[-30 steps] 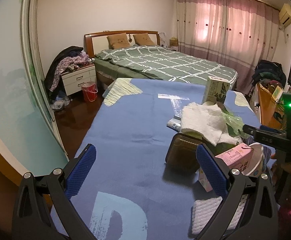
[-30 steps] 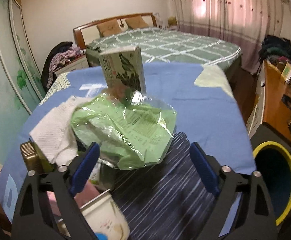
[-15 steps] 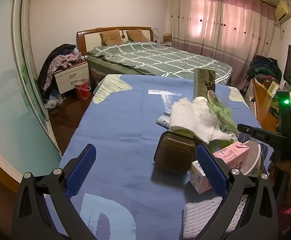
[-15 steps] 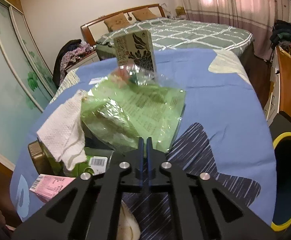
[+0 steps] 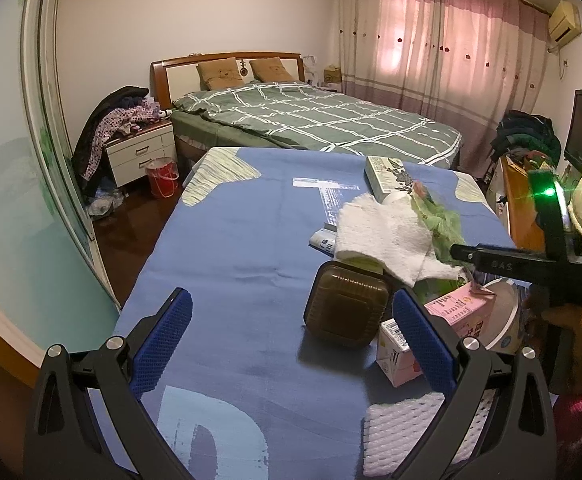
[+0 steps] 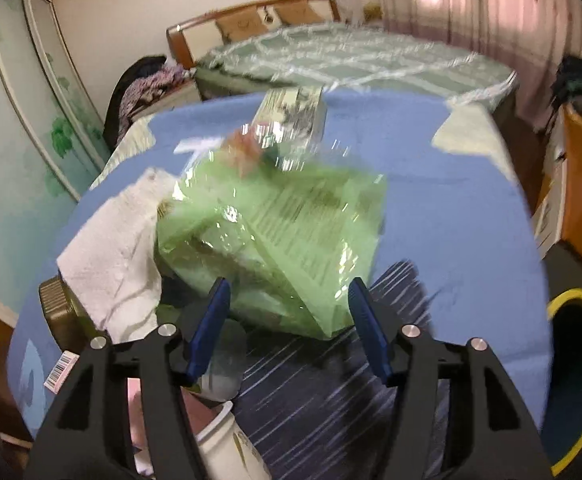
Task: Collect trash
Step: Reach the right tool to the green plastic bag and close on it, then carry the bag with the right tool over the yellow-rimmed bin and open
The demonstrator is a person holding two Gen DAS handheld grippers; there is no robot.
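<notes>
1. Right gripper (image 6: 287, 320): fingers opening, nothing pressed between them.
2. Crinkled green plastic wrapper (image 6: 283, 232) lies just beyond, beside white paper towel (image 6: 111, 248) on blue-clothed bench (image 6: 451, 216).
3. Left gripper (image 5: 291, 340): fingers apart, empty.

Home bedroom. Double bed (image 5: 315, 120) with green checked cover, two pillows (image 5: 219, 73) against wooden headboard. White nightstand (image 5: 141, 153) heaped with clothes (image 5: 121, 120); red bucket (image 5: 163, 171) just beside it on dark floor. Pink curtains (image 5: 443, 44) drawn over window, air conditioner (image 5: 567, 21) high on wall, sliding wardrobe doors (image 5: 15, 168) along left side.
</notes>
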